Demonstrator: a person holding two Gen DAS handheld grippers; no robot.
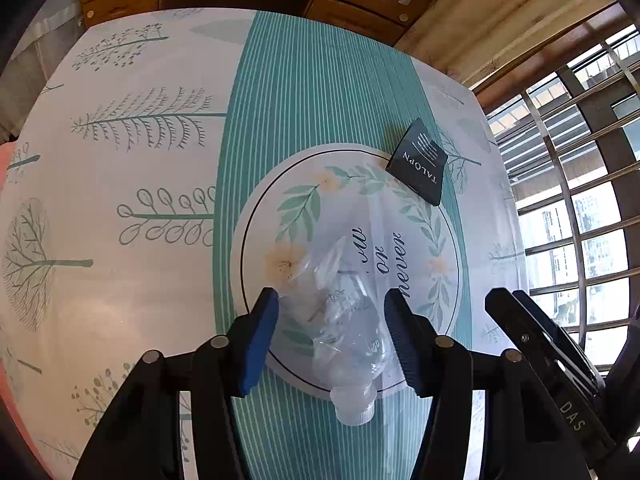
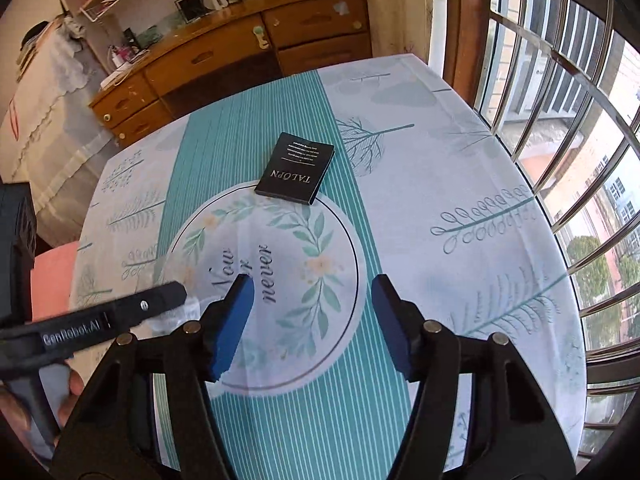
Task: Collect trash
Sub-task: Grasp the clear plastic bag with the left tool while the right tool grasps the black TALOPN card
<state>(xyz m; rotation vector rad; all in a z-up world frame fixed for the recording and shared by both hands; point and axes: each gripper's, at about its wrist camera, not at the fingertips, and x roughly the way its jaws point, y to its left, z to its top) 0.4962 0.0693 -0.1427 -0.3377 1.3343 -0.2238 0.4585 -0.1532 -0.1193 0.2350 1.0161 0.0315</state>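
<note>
A crushed clear plastic bottle (image 1: pixel 344 320) lies on the round printed patch of the tablecloth (image 1: pixel 120 184), its white cap toward me. My left gripper (image 1: pixel 332 300) straddles it, and both pads meet the bottle's sides. A flat black box (image 1: pixel 418 164) marked TALOPN lies further off, at the patch's edge. In the right wrist view the same black box (image 2: pixel 296 170) lies ahead. My right gripper (image 2: pixel 312 300) hangs open over the printed words with nothing between its fingers. The left tool's black finger (image 2: pixel 132 308) reaches in from the left, blurred, held by a hand (image 2: pixel 72 392).
The cloth-covered table (image 2: pixel 440 184) ends near a wooden dresser (image 2: pixel 224 56) at the far side. A barred window (image 2: pixel 560 128) runs along the right. Something pink (image 2: pixel 52 276) sits beyond the table's left edge. The right tool's black side (image 1: pixel 552 360) is close beside my left gripper.
</note>
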